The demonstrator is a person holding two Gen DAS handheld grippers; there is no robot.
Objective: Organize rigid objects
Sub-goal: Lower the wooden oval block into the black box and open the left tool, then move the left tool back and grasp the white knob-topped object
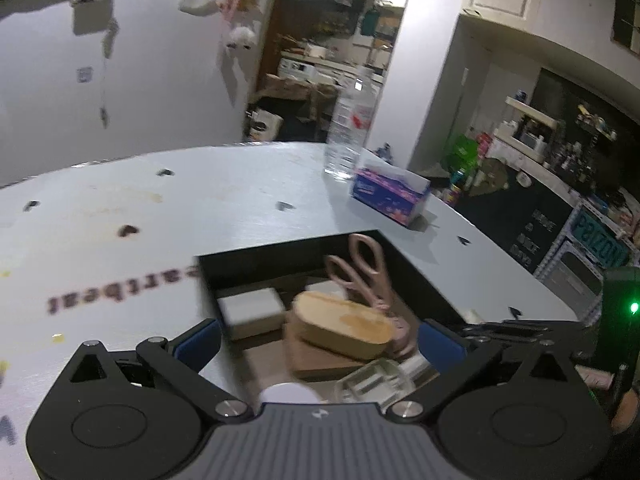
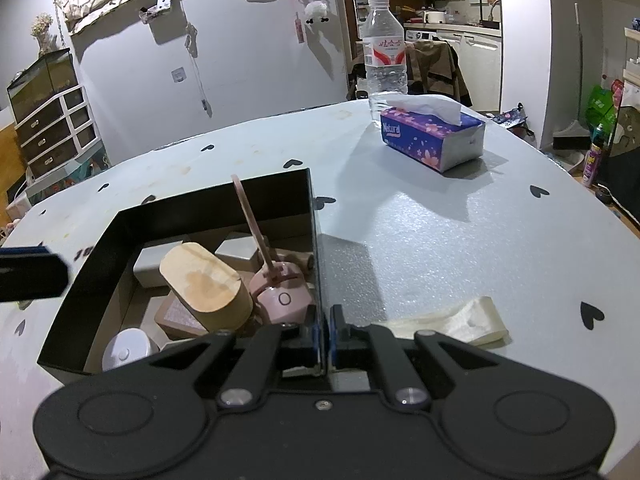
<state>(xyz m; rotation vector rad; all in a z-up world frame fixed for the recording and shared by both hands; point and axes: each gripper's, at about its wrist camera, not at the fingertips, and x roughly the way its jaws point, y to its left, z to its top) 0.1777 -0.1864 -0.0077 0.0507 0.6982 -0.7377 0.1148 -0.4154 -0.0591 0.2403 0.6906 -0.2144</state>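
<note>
Right claw (image 2: 325, 334) pinching black box (image 2: 280, 188) wall, left claw (image 1: 320, 344) spread

Two fisheye wrist cameras, each looking forward along its own fingers, frame the same pale worktop (image 2: 440, 240) from close above. The left view sits tilted and motion-blurred over the near edge of an open black box (image 1: 280, 256), its contents filling the space between the wide-spread fingers of the left hand-held gripper (image 1: 320, 344). The right view faces the far wall from the box's right side, the right hand-held gripper (image 2: 325, 328) pinched on that wall at the lens's foot. Both views share the box (image 2: 180, 208), a tissue pack (image 1: 390, 194) (image 2: 434, 136) and a water bottle (image 1: 350, 132) (image 2: 386, 48) at the worktop's far edge.
</note>
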